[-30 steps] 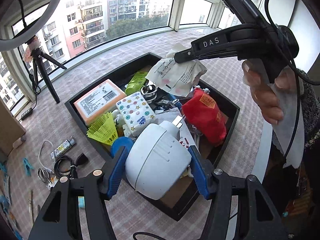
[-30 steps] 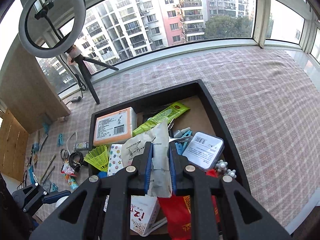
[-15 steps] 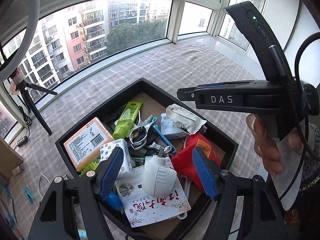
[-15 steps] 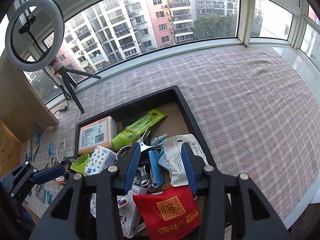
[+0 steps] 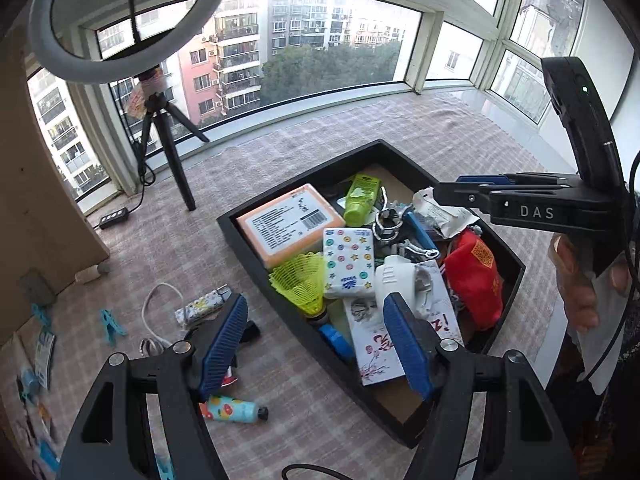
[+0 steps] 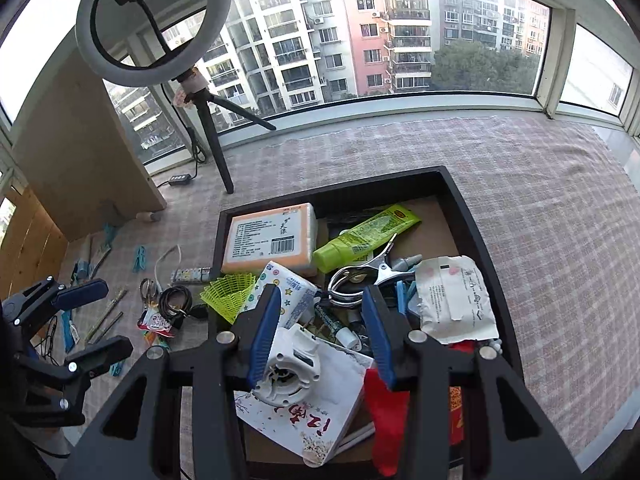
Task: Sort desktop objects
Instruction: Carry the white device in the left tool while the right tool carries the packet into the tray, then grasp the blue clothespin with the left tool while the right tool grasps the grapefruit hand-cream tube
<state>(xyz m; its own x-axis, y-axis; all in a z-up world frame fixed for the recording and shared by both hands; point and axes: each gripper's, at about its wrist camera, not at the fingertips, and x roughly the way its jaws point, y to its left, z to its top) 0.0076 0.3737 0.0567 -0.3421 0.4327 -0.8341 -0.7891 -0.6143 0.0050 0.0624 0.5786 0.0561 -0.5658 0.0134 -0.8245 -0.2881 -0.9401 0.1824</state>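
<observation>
A black tray [image 5: 298, 181] on the checked cloth holds several items. Among them are a white plug adapter [image 5: 400, 280] lying on a printed card, a white wipes packet [image 6: 452, 300] at the right, an orange tissue pack [image 5: 288, 220], a green tube [image 6: 364, 236] and a yellow shuttlecock [image 5: 300, 284]. My left gripper [image 5: 316, 304] hangs open over the tray's left wall with nothing between its blue pads. Above the tray's near end my right gripper [image 6: 322, 292] is open too, the adapter [image 6: 292, 364] below it, untouched. A hand holds the right gripper [image 5: 452, 190].
Left of the tray, loose things lie on the cloth: a floral hand-cream tube [image 5: 236, 408], a white cable [image 5: 156, 300], blue clips [image 5: 110, 326], scissors [image 6: 147, 290] and a black cord [image 6: 174, 304]. A ring light on a tripod [image 5: 168, 152] stands by the window. A brown board [image 6: 80, 152] is at far left.
My left gripper let go of the white adapter, which now lies in the tray, and pulled back leftward. My right gripper opened and dropped the white packet into the tray.
</observation>
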